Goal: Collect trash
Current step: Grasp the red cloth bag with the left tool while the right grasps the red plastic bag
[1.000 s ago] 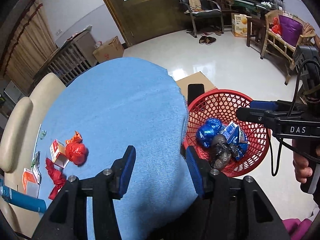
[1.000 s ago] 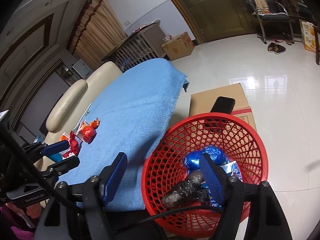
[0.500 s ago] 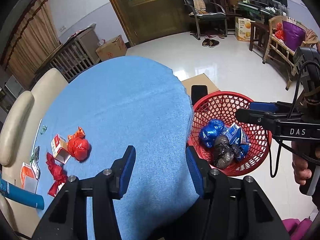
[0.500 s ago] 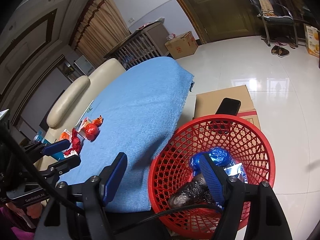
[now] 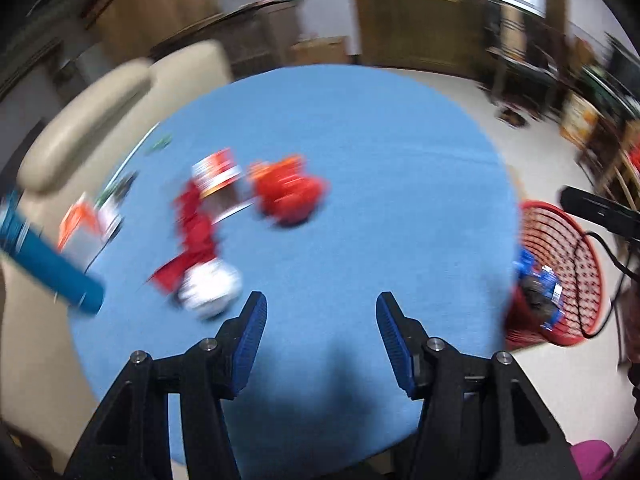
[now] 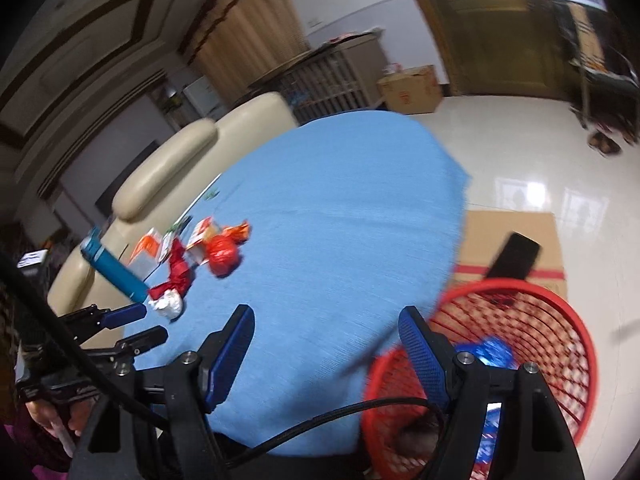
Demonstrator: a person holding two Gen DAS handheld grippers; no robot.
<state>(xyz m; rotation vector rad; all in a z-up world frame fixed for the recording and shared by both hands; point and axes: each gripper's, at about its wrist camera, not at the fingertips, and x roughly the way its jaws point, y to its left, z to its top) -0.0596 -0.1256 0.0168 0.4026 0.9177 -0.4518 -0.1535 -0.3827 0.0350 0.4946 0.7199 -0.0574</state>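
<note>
Trash (image 5: 288, 196): red bundle, ahead-left of left claw (image 5: 318, 330).
Basket (image 6: 560, 304): blue wrappers (image 6: 490, 354) inside, beside right claw (image 6: 326, 346).
Claws: both released.

A blue cloth (image 6: 340, 216) covers the table. On its left part lies a cluster of litter — a red crumpled ball (image 6: 222, 255), red wrappers (image 6: 179, 271), a white wad (image 6: 168, 305), small cartons (image 5: 216, 172) and a blue tube (image 6: 114, 268). On the floor (image 6: 520, 152) beside the table — a red basket (image 6: 560, 312) and a cardboard box (image 6: 512, 236).
</note>
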